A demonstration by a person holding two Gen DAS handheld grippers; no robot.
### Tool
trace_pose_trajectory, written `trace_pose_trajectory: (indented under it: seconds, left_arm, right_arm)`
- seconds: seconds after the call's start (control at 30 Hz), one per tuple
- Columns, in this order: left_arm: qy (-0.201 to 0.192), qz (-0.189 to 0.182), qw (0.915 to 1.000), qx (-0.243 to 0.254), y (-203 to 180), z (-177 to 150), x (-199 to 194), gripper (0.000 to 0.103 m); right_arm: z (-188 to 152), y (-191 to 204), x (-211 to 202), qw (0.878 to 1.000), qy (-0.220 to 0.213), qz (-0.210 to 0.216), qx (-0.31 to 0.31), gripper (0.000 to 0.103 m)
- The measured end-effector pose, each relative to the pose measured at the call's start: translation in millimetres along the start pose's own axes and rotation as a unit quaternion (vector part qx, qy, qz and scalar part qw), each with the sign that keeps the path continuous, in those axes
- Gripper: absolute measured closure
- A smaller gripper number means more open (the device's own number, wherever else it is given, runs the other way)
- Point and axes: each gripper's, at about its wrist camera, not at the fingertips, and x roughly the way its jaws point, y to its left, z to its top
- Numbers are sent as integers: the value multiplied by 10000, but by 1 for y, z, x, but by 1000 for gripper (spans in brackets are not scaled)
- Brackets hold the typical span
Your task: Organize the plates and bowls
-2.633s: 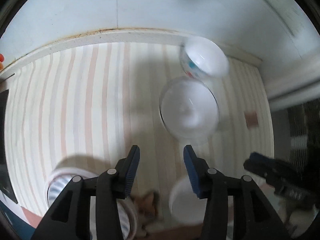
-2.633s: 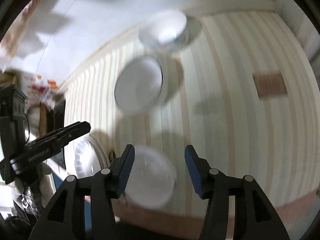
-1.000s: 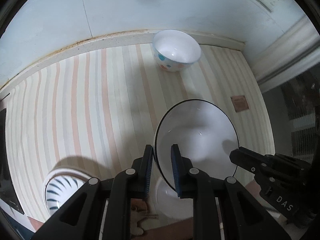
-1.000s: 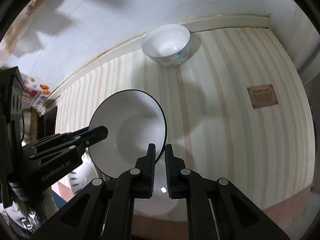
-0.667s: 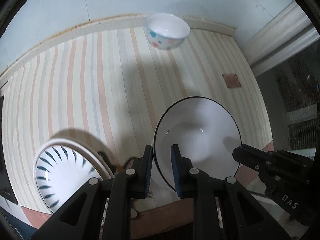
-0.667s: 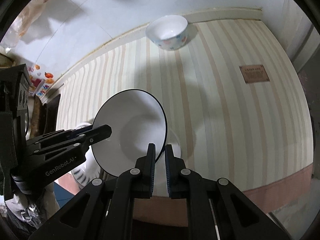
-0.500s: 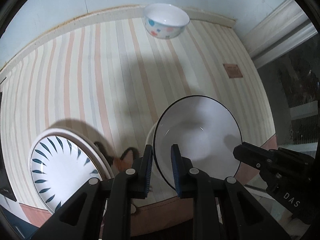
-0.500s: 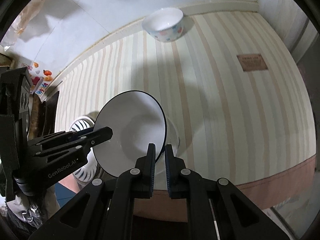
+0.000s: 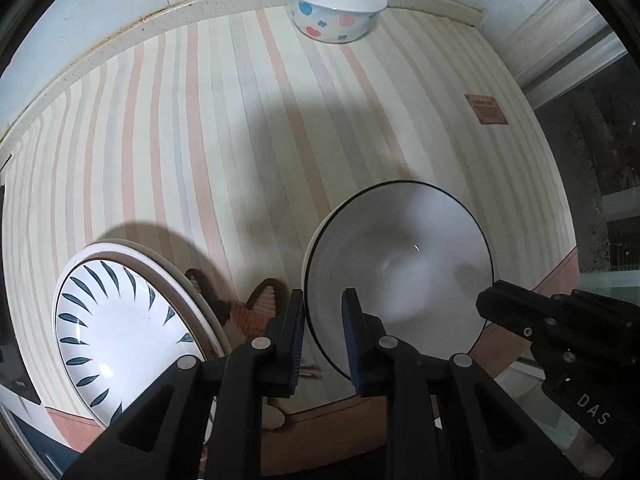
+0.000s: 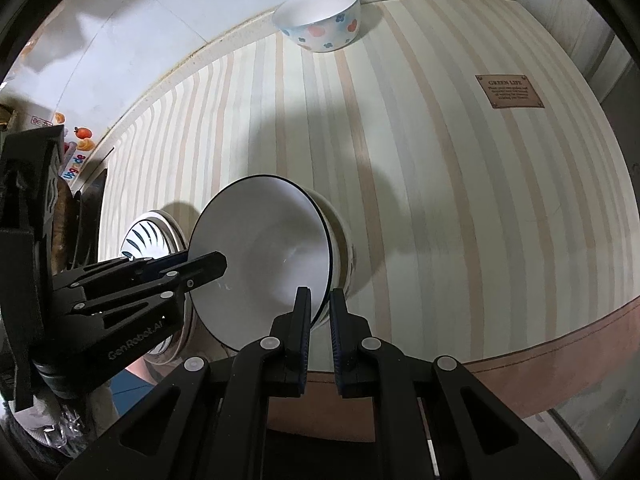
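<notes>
Black-rimmed white bowl (image 9: 400,268) hangs over the near part of the striped tablecloth (image 9: 208,140), gripped at two places on its rim. The left gripper (image 9: 323,332) has its jaws pinched narrow on the rim's near-left edge, one blue pad (image 9: 298,336) outside the wall and the other inside. The right gripper (image 10: 319,326) pinches the rim on the opposite side in the same way, jaws drawn close with the thin wall between them. In the left wrist view the right gripper's black fingers come in from the lower right and meet the bowl's edge; in the right wrist view the left gripper reaches in from the left and meets the rim there.

Directly under the held bowl sits another white bowl (image 10: 344,248), only its outer rim and side showing past the black-edged one; the two look almost nested, though I cannot tell whether they touch.

Left of them, near the table's front edge, is a white plate with dark blue leaf strokes (image 9: 116,320), lying on a plain plate whose rim shows around it. Far across the cloth, against the wall's edge, stands a white bowl with pink and blue spots (image 9: 336,12), upright and well apart from the others. A small brown label (image 10: 509,91) is sewn on the cloth at the right.
</notes>
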Motion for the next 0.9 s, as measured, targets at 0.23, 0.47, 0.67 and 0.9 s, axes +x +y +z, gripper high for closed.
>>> trace_pose_trajectory:
  seconds: [0.23,0.47,0.67,0.9]
  left_arm:
    - [67,33,10000,65,-2,-1,5,87]
    - [-35,56,10000,28,4,-2,-8,87]
    - [-451,192,9988,-6,10,6,-38,87]
    - [-810,262,9963,-132,16,38,-63,86]
  right_arm:
    - [10,1,11,9997,160,168,55,93]
    - [17,11,13,9997,186,153,-75,93]
    - [29,5,-1,9999,78,134,-31,93]
    - [71,-8,-15,9997,-54,192,126,84]
